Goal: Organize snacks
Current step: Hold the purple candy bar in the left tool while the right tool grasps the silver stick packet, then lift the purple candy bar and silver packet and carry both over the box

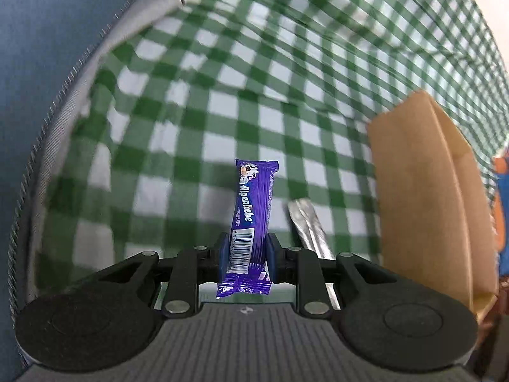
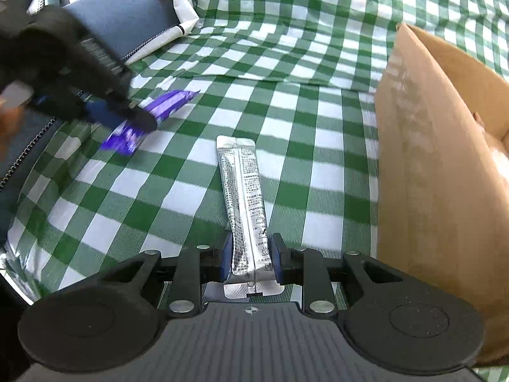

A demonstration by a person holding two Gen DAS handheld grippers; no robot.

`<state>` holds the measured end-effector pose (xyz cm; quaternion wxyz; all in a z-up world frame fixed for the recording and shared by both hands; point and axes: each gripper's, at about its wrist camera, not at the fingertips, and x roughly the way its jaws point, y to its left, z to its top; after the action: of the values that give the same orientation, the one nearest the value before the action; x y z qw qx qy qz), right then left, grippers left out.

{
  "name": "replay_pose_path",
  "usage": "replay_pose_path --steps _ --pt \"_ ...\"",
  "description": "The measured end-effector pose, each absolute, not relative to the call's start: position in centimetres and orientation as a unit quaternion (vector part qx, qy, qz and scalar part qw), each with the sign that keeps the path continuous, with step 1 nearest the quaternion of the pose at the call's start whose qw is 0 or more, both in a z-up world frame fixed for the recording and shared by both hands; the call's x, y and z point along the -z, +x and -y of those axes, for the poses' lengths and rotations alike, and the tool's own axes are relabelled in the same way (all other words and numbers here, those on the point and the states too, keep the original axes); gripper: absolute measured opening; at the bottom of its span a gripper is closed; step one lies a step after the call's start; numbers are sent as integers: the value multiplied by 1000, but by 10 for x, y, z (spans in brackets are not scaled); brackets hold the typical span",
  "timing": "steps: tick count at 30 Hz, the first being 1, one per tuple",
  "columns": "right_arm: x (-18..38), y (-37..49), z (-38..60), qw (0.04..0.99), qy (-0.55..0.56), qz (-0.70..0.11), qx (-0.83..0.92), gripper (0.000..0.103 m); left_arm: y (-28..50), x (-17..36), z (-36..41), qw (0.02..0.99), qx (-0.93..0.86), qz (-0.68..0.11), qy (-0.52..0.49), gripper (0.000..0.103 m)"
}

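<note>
While the cardboard box point(image 2: 439, 165) stands right of both, left gripper point(image 1: 245, 254) clamps the purple candy bar point(image 1: 253, 210) lengthwise, right gripper point(image 2: 251, 259) the silver sachet point(image 2: 243, 200).

Box point(image 2: 439, 191) cut off at right edge, inside mostly hidden. Left gripper point(image 2: 127, 117) and purple bar point(image 2: 165, 105) motion-blurred at far left. Print on silver sachet point(image 2: 245, 197) too small to read. Cloth point(image 1: 222, 73) blurred in left view.
</note>
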<state>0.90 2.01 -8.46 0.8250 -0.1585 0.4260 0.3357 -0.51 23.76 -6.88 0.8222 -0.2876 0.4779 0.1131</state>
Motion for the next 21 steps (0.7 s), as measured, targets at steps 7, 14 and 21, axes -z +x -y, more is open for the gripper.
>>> replay_pose_path --steps 7,14,21 --pt "83 5 -15 821 -143 -424 -353 39 -6 78 -230 816 -116 -502 -262 42" --pt "91 13 -19 819 -135 -434 -350 42 11 86 -218 813 -105 -520 -241 46" --pt "92 12 -24 822 -147 -421 -354 43 19 92 -211 811 -103 -530 -223 46"
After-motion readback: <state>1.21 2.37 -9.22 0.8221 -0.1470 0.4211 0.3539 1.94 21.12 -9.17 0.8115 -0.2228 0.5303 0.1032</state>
